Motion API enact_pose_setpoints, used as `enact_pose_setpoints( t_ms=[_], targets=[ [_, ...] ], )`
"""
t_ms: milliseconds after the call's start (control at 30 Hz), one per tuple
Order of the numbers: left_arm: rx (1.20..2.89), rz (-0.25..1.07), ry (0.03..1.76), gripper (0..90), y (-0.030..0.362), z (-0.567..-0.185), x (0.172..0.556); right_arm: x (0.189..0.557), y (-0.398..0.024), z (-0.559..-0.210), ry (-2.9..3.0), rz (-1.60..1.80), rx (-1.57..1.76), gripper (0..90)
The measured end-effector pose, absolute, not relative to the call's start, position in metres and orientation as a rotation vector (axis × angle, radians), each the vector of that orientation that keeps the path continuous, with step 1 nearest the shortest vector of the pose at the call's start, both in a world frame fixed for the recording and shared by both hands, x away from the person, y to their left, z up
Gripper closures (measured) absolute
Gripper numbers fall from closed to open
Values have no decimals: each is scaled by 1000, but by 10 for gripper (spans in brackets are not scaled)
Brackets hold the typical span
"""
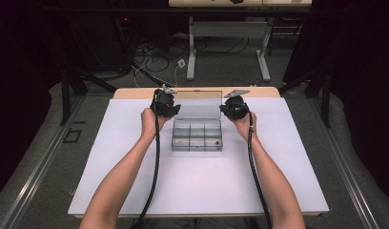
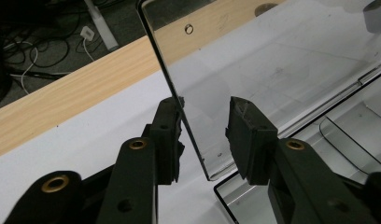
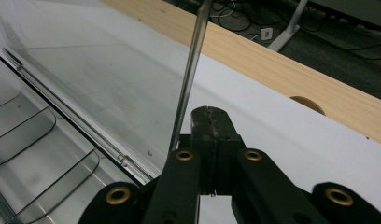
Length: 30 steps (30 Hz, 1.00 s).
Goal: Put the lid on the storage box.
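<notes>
While my hands cover much of both tools from above, my left hand-held gripper (image 2: 205,135) stands apart astride the clear box's (image 1: 197,136) raised lid (image 2: 272,70) edge near the counter's (image 1: 135,181) far edge; my right hand-held gripper (image 3: 211,122) is closed, empty, beside the lid's other edge.

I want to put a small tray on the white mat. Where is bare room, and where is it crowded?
Bare room: the white mat left of the left forearm, right of the right forearm, and between the forearms in front of the clear box. Crowded: the far middle, where the left tongs and right tongs flank the open lid.
</notes>
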<state>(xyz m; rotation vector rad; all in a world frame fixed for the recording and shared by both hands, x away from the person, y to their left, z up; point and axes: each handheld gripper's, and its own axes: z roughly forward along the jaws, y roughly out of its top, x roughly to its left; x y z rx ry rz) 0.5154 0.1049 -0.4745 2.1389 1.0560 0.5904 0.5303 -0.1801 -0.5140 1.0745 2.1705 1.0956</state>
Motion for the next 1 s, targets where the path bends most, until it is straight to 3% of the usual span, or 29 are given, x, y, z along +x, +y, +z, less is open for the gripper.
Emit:
enact_pose_setpoints(
  t_ms=[300, 667, 1000],
  targets=[
    [2121, 596, 1041, 665, 107, -475, 510, 518, -188, -503, 2174, 1085, 1054, 892],
    [2095, 582, 1006, 672, 112, -477, 500, 500, -197, -479, 2218, 1130, 1051, 752],
    [2090, 576, 986, 681, 113, -478, 493, 497, -181, -466, 2219, 1139, 1014, 783]
  ],
)
